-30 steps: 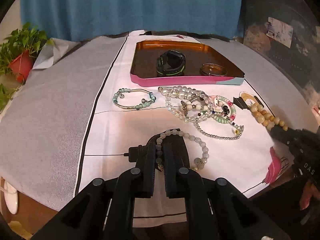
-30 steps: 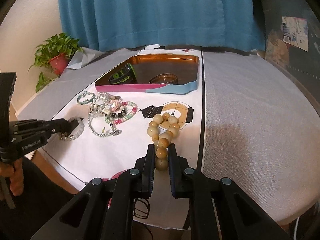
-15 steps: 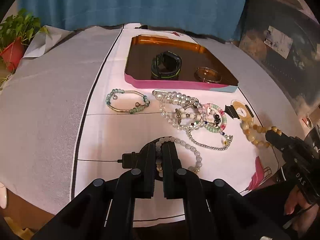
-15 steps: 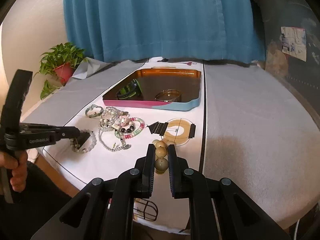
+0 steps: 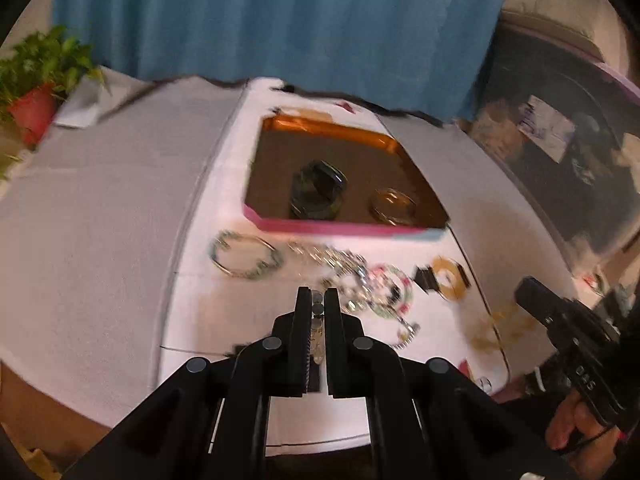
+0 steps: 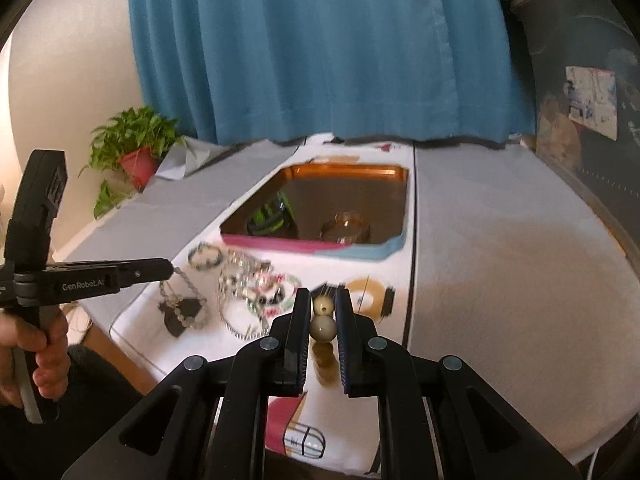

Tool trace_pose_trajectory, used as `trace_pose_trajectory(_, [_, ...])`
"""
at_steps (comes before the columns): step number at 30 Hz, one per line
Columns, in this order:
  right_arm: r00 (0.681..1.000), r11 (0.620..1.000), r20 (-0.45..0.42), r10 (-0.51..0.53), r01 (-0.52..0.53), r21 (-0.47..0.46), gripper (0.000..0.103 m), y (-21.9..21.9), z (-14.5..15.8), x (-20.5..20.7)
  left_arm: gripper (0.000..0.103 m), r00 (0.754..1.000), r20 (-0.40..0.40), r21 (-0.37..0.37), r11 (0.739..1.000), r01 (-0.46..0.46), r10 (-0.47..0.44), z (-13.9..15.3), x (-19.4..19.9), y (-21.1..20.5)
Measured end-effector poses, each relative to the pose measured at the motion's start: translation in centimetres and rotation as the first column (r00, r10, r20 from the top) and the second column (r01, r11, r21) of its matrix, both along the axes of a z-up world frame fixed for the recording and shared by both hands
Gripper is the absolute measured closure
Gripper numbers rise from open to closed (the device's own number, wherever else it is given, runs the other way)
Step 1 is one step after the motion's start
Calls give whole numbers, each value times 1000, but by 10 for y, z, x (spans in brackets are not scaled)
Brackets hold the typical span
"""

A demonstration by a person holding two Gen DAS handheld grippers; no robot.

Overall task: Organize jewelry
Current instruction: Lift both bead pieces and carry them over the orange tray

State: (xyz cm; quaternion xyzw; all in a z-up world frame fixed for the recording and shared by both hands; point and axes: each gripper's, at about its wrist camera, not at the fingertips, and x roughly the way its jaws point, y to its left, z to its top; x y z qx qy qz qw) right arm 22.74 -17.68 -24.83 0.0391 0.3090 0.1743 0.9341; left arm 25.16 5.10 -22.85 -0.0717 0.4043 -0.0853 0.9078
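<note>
My left gripper (image 5: 318,300) is shut on a pale grey bead bracelet (image 5: 317,320) and holds it lifted above the white cloth; from the right wrist view the bracelet (image 6: 182,300) hangs from its tip (image 6: 170,270). My right gripper (image 6: 324,304) is shut on a tan wooden bead bracelet (image 6: 323,326), also lifted; it dangles blurred in the left wrist view (image 5: 496,328). The pink-rimmed tray (image 5: 344,230) holds a black-green watch (image 5: 318,190) and a gold bangle (image 5: 394,204). Several bracelets (image 5: 352,276) lie in front of the tray.
A teal bead bangle (image 5: 244,258) lies left of the pile, a yellow-black printed ring mark (image 5: 448,276) to its right. A potted plant (image 6: 136,152) stands at the far left table edge. A blue curtain (image 6: 320,48) hangs behind. Grey cloth (image 6: 500,260) covers the table's right side.
Both grippers have risen and moved forward towards the tray, lifting their bracelets off the cloth. The views are blurred by motion.
</note>
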Motion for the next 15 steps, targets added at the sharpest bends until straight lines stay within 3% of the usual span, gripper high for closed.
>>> trace_pose_trajectory(7, [999,999,-1,-35,35,24,90,1,18,-1,99,999,47,-38,999,16,-14,29,1,0])
trace_pose_trajectory(11, [999,999,12,-46,46,29,90,10,34,-3,99,996,81,-79,996,40,-34,40,1,-3])
trace_pose_trajectory(15, [998,999,42,-44,43,17,90,18,55,-2,99,998,65,-149,989,26,-16,41,9,-4])
